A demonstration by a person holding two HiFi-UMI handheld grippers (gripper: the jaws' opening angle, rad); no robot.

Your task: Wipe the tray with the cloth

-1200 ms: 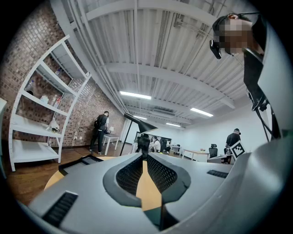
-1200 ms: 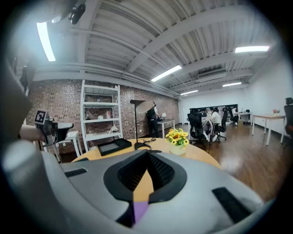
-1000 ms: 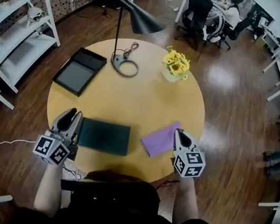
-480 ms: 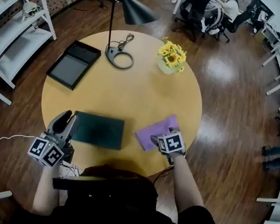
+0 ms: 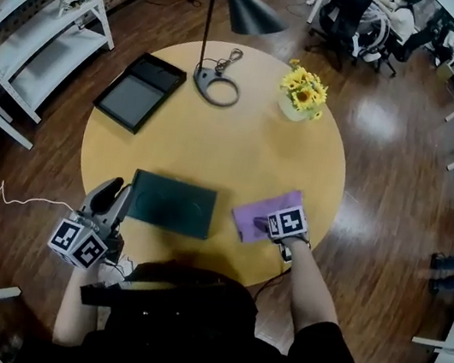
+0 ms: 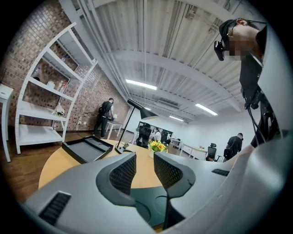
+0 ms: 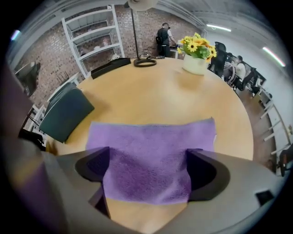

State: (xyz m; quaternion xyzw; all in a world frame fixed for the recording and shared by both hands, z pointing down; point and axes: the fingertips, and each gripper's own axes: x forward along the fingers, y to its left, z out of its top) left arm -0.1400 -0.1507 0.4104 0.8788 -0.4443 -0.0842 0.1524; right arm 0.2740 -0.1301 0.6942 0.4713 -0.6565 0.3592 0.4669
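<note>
A dark green tray [image 5: 171,203] lies flat at the near side of the round wooden table [image 5: 241,148]. To its right lies a purple cloth [image 5: 256,214], spread flat. My right gripper [image 5: 278,226] points steeply down over the cloth's near edge. Its jaws have just been opening and now stand wide, with the cloth [image 7: 151,155] lying flat between them, unpinched. My left gripper [image 5: 112,193] is held level at the tray's left end. Its jaws have just been opening a little; a narrow gap shows, with nothing in it. In the left gripper [image 6: 145,170] view the tray [image 6: 149,205] sits just beyond the fingertips.
A black tray [image 5: 136,92] sits at the table's far left. A black desk lamp [image 5: 213,87] and a pot of yellow flowers [image 5: 303,94] stand at the back. White shelving [image 5: 35,38] is to the left, off the table. The table edge runs close under both grippers.
My right gripper has dropped and tipped downward onto the cloth, and its jaws have gone from closed to wide. The left gripper has shifted slightly near the tray's left end.
</note>
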